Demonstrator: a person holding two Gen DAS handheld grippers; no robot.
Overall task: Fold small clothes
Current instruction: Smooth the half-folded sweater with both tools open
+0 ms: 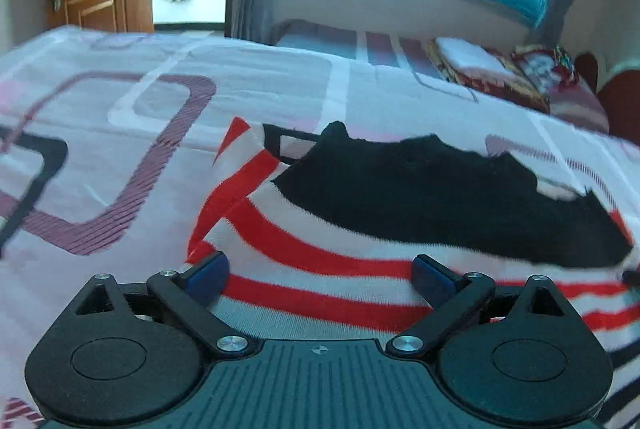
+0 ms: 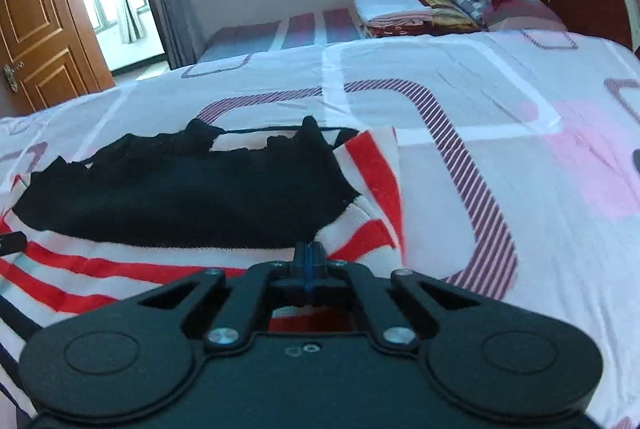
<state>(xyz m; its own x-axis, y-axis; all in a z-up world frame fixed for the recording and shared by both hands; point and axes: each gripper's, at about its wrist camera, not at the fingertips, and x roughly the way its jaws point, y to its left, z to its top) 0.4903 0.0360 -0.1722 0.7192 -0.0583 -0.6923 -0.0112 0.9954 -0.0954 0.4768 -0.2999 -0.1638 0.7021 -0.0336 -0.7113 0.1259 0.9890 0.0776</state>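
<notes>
Red-striped garment (image 1: 320, 269) — left gripper (image 1: 320, 275) jaws released, right gripper (image 2: 309, 257) jaws clenched, no lettering.

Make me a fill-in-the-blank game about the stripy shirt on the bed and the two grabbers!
1. The jaws of the left gripper stand wide ____.
2. The jaws of the right gripper are pressed ____.
3. The black garment lies on top of a shirt with white and ____ stripes.
4. Both clothes rest on a patterned ____, whose sheet is pale pink and white.

Missing words: open, shut, red, bed
</notes>
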